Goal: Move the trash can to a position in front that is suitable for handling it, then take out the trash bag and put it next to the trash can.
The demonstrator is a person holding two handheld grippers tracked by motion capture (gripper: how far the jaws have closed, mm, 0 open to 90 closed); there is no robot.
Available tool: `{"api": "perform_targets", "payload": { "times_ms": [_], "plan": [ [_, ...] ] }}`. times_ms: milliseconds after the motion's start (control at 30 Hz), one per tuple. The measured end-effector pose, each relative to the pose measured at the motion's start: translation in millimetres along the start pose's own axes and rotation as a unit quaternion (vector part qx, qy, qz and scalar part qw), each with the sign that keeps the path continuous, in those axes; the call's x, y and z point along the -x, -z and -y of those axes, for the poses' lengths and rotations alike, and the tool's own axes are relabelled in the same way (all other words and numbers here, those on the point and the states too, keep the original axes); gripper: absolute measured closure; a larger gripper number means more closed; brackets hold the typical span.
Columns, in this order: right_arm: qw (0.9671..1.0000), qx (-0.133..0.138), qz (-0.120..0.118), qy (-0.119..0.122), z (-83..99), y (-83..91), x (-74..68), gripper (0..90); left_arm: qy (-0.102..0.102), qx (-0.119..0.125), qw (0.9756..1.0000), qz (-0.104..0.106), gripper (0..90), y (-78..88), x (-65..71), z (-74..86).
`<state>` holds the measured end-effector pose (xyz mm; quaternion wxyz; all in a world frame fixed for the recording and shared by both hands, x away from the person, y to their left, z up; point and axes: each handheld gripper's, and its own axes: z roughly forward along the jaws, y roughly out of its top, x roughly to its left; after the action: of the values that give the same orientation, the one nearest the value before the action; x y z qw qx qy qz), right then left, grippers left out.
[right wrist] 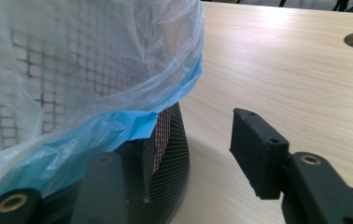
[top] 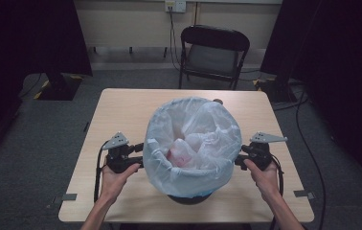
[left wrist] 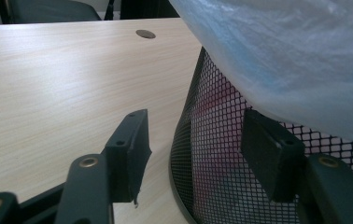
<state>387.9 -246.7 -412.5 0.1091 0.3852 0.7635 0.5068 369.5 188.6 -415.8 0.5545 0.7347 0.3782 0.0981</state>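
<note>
Mesh bin [top: 188,196] is sitting mid-bench, toward the near edge of the bench [top: 121,110], standing upright with its long axis vertical and a translucent bag liner [top: 193,139] folded over the rim and hanging down the outside. The person is flanking it: left hand-held gripper [top: 140,154] is pointing in at the bin's left flank, right hand-held gripper [top: 240,155] is pointing in at its right flank, both at roughly rim height and about equally near. So the bin is lying straight between the two, inward from each. In the left gripper view the jaws are standing apart, one over bare bench, the other in front of the black mesh [left wrist: 212,140], under the liner's hem; not pressing as far as I can tell. In the right gripper view the jaws are apart too: one is tucked just under the blue-tinted liner edge [right wrist: 118,126] against the mesh, the other is hanging clear over the bench. Neither is clamping anything. My read: the next move hinges on each jaw pair closing on that overhanging hem.
</note>
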Motion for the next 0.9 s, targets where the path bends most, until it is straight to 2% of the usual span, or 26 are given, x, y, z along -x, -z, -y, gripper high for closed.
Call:
{"api": "perform_targets", "payload": {
  "times_ms": [100,167,267,367,433,500,533,567,667,733,800,833,900],
  "plan": [
    [0.9999,-0.004,-0.011,0.001,0.6,-0.5,-3.0,46.9,0.002,0.002,1.0,0.006,38.4,4.5,-2.8,-0.7],
    [0.9999,-0.006,-0.014,0.004,0.5,-1.3,-3.5,42.6,0.0,0.004,1.0,0.002,35.6,6.1,-3.8,-2.8],
    [0.9999,-0.008,-0.008,0.002,-1.1,-3.0,-0.3,34.2,-0.004,0.003,1.0,0.0,33.0,7.5,-4.1,-5.7],
    [1.0,-0.006,-0.003,0.002,-3.9,-2.1,1.2,30.7,-0.013,0.0,0.9998,-0.015,31.2,10.8,-3.0,-11.5],
    [1.0,-0.004,0.005,0.003,-6.3,0.9,3.1,28.1,-0.008,0.007,0.9995,-0.03,30.5,15.3,-4.1,-14.4],
    [1.0,-0.003,0.004,-0.001,-7.0,5.1,6.9,25.7,-0.003,0.013,0.9995,-0.03,30.0,21.7,-7.8,-16.7],
    [1.0,-0.003,0.004,-0.001,-7.0,5.1,6.9,25.7,-0.003,0.013,0.9995,-0.03,29.9,21.7,-7.8,-16.7],
    [1.0,-0.006,0.006,0.0,-7.1,6.2,8.0,24.7,0.0,0.012,0.9992,-0.039,29.9,24.9,-10.5,-17.8],
    [0.9995,-0.01,0.029,-0.006,-7.5,14.0,19.6,23.8,0.008,0.012,0.9984,-0.054,29.9,33.0,-20.5,-19.4],
    [0.9994,-0.01,0.031,-0.008,-8.1,15.6,21.3,23.9,0.014,0.011,0.9982,-0.057,30.6,35.9,-23.6,-19.3],
    [0.9993,0.001,0.036,-0.008,-11.8,22.9,23.6,27.4,0.02,0.018,0.9977,-0.062,31.8,42.0,-26.6,-19.1],
    [0.9993,0.019,0.032,-0.008,-15.3,29.4,21.7,31.8,0.023,0.026,0.9975,-0.061,33.7,47.1,-27.1,-20.7],
    [0.9992,0.028,0.028,-0.007,-17.4,32.1,20.5,33.4,0.022,0.03,0.9975,-0.06,34.6,50.4,-26.2,-22.6]
  ]
}}
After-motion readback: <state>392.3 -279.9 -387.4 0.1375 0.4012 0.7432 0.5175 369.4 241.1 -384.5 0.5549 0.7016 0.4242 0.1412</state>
